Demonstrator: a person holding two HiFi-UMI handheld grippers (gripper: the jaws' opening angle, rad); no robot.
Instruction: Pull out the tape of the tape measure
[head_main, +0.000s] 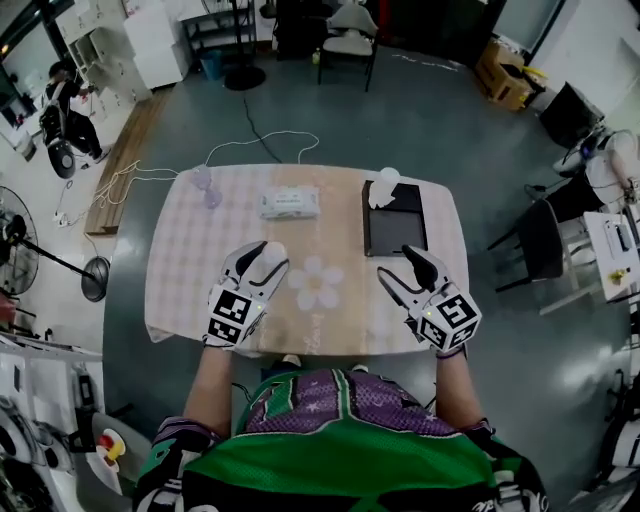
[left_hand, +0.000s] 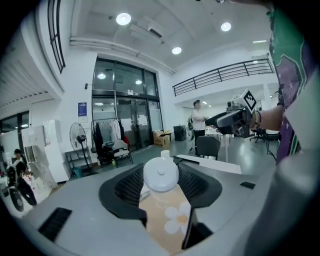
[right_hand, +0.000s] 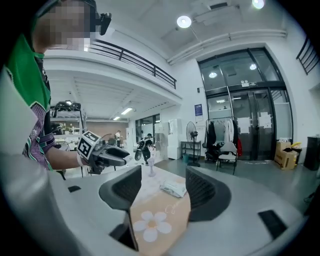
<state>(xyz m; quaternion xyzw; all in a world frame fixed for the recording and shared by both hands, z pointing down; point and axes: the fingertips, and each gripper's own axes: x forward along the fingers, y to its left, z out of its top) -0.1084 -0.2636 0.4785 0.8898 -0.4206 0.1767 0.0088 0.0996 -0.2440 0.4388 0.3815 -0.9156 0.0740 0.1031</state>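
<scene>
A white round tape measure (left_hand: 161, 174) sits between the ribbed pads of my left gripper (left_hand: 161, 186), which is shut on it and holds it above the table. The head view shows the same white case (head_main: 273, 251) at the tip of the left gripper (head_main: 266, 258), over the tablecloth left of a printed flower (head_main: 317, 283). No pulled-out tape shows. My right gripper (head_main: 398, 268) hovers at the table's right front, open, with nothing between its jaws (right_hand: 160, 190). Each gripper sees the other across the table: right gripper (left_hand: 231, 118), left gripper (right_hand: 106, 155).
On the checked tablecloth (head_main: 180, 270) lie a white packet (head_main: 290, 203), a small purple vase (head_main: 207, 186) at the far left, and a black board (head_main: 394, 222) with a white object (head_main: 383, 186) on its far end. Chairs and fans stand around the table.
</scene>
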